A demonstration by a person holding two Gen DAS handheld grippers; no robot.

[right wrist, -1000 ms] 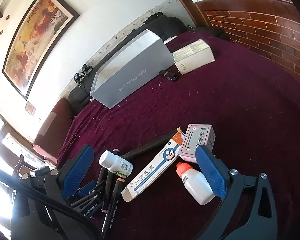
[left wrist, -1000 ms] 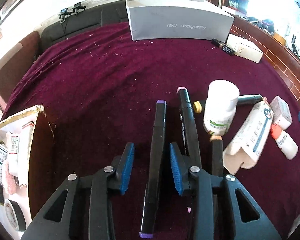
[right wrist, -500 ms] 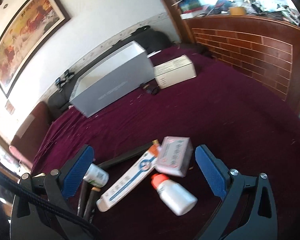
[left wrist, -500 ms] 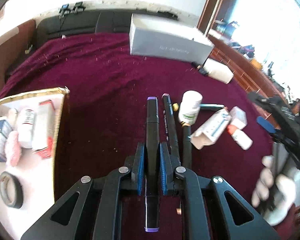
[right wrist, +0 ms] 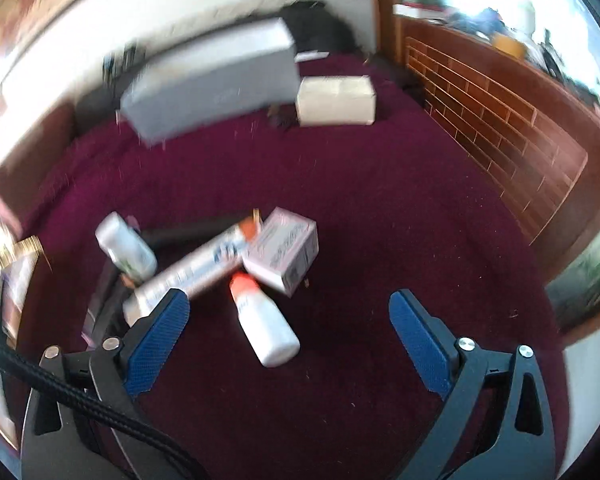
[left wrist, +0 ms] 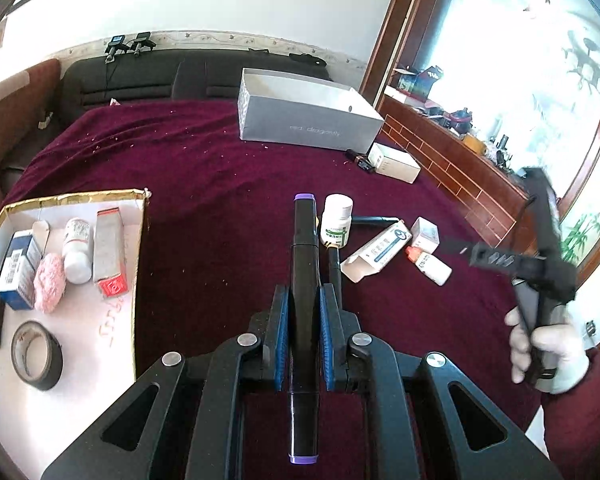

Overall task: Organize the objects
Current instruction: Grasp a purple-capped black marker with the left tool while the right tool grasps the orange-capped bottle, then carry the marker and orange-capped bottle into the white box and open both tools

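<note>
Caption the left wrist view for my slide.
Left tongs clamp a purple-capped black marker above the maroon cloth.

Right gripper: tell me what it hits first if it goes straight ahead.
Probably the orange-capped white bottle, lying between and just ahead of the open jaws of the right gripper. Behind it sits the pink box. Blur and fisheye leave depth uncertain.

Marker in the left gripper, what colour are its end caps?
Purple caps on the marker; left wrist view.
</note>
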